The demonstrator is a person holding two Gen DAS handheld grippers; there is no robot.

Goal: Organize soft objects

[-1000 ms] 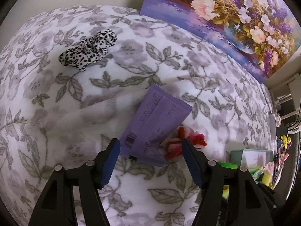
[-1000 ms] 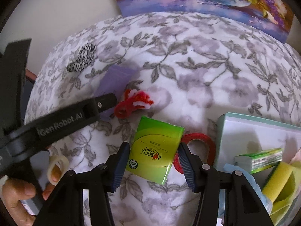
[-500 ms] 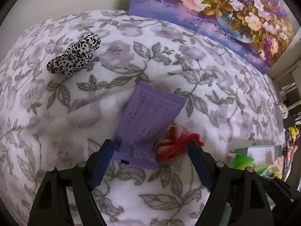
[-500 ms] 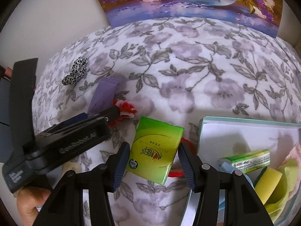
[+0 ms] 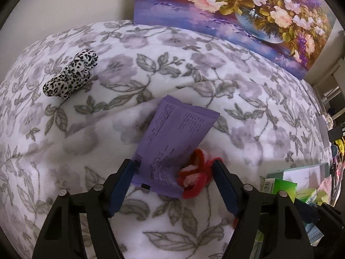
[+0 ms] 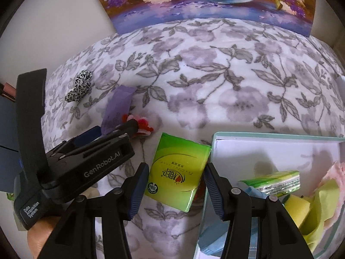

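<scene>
My left gripper is open, its jaws on either side of a purple packet and a red-and-white fuzzy scrunchie lying on the floral blanket. My right gripper is shut on a green tissue pack and holds it beside the left rim of a pale green box. The box holds another green tissue pack, a yellow sponge and pink and yellow cloths. A leopard-print scrunchie lies far left; it also shows in the right wrist view.
A flower painting leans against the wall behind the blanket. The left gripper's body fills the lower left of the right wrist view. Shelves with clutter stand at the right edge.
The left gripper has moved forward so that its jaws flank the purple packet and the red scrunchie. The right gripper has carried the green pack rightward to the box's rim.
</scene>
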